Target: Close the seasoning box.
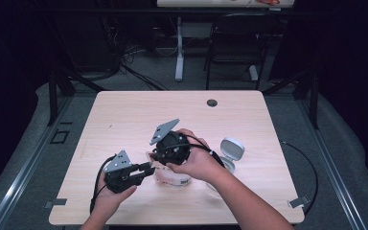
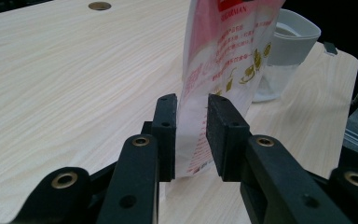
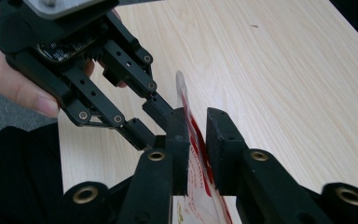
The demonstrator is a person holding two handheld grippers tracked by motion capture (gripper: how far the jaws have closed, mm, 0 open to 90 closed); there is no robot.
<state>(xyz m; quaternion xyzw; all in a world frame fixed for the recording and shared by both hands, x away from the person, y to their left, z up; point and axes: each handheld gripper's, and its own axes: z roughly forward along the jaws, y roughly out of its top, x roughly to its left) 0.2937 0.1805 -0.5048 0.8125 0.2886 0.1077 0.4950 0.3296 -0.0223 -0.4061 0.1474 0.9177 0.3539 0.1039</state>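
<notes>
Left hand-held gripper (image 2: 192,135) is straddling the bottom edge of the pouch (image 2: 223,60), jaws either side with a sliver of gap, so I'm reading it as closing in, not yet clamped. Right hand-held gripper (image 3: 196,149) is bracketing the same pouch (image 3: 186,105) edge-on; I can't tell if it's pinching yet. Pouch is being held upright just above the tabletop (image 1: 124,110), between both tools. I'm judging grasp underway, opening or pouring not begun. Count: one pouch, one clear container (image 2: 284,51) behind it, lid (image 1: 232,148) flipped open, two grippers.
</notes>
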